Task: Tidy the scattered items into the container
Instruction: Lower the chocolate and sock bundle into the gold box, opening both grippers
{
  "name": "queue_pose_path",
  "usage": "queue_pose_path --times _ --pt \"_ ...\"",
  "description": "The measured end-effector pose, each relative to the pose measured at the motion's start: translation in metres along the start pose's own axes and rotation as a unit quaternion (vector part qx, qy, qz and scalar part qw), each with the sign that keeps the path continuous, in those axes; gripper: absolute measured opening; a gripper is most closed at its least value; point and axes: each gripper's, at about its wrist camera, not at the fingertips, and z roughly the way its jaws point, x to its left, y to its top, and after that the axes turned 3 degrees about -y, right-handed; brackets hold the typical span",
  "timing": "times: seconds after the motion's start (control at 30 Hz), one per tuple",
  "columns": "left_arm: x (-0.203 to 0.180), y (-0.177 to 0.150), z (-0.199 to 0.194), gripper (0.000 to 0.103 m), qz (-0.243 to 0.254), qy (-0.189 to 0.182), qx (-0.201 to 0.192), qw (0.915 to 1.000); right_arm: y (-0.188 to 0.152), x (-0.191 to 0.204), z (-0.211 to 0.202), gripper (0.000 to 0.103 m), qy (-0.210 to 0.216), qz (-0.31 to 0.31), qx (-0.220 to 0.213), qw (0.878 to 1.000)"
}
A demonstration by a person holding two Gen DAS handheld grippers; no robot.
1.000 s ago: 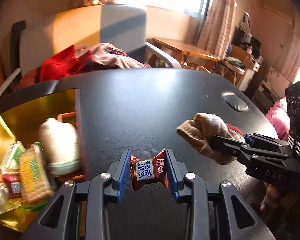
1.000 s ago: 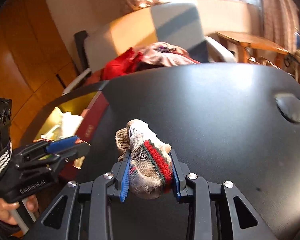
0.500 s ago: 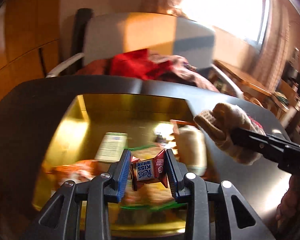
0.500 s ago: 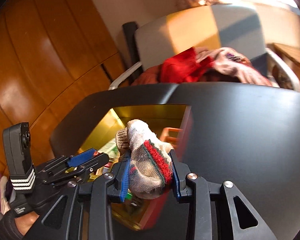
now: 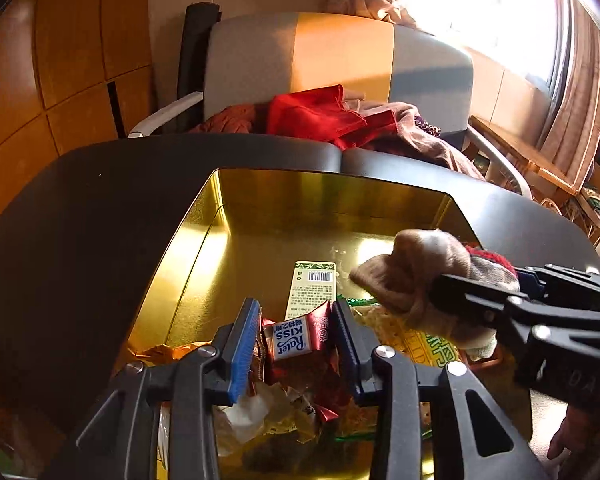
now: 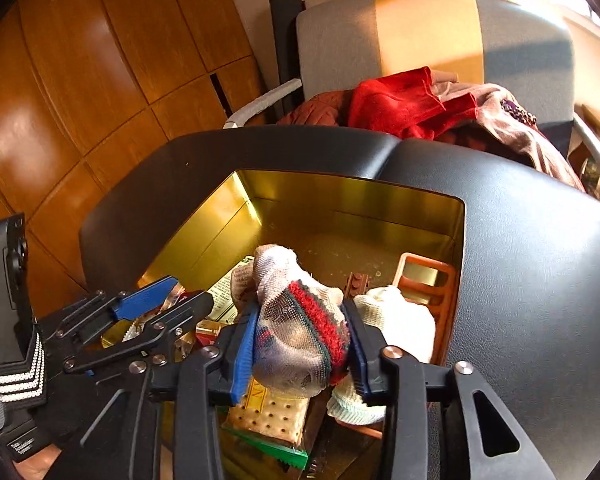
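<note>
Both now moved off surface (image 5: 80, 208), over gold container (image 5: 340, 192). Left claw (image 5: 296, 340) clamped on candy (image 5: 290, 340), right claw (image 6: 302, 344) on sock (image 6: 296, 328). Release next, probably; drop height unclear.

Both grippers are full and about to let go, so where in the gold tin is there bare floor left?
The gold tin's far half is bare, between its back wall and the barcode packet. Its near half is crowded: crackers, wrappers, a white sock and an orange holder along the right wall.
</note>
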Motion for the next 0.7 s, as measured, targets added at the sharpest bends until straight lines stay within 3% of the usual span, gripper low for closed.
queue_pose_path --times 0.7 --pt "0.002 -0.002 -0.026 0.056 -0.022 0.035 -0.015 0.9990 -0.016 0.005 -0.037 0.054 -0.031 -0.002 -0.038 0.999"
